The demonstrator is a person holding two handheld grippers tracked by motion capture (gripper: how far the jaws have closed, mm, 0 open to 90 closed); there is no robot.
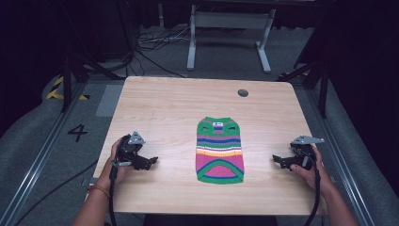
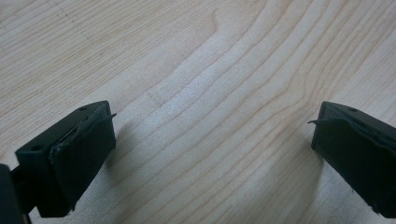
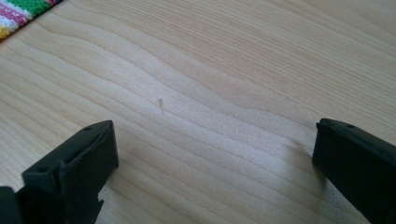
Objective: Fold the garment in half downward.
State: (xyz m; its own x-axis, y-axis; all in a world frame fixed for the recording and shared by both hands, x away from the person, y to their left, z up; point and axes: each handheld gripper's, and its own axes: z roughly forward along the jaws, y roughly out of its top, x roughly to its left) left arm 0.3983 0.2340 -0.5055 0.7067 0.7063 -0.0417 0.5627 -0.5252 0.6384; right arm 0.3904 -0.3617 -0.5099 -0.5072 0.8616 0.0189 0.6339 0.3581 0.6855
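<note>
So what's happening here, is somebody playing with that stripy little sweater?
Not yet. A person sits at a wooden table holding a gripper in each hand. The small striped sweater lies flat in the middle, untouched. The left gripper rests on the table to one side of it and the right gripper to the other, both apart from the sweater. Each has its fingers spread wide with bare wood between them, so nothing is being held right now.

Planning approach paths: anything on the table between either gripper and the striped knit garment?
Nothing visible. The left gripper and right gripper sit either side of the striped garment, both open, with bare wooden table between each and it. The right gripper view shows the garment's edge across bare wood.
</note>
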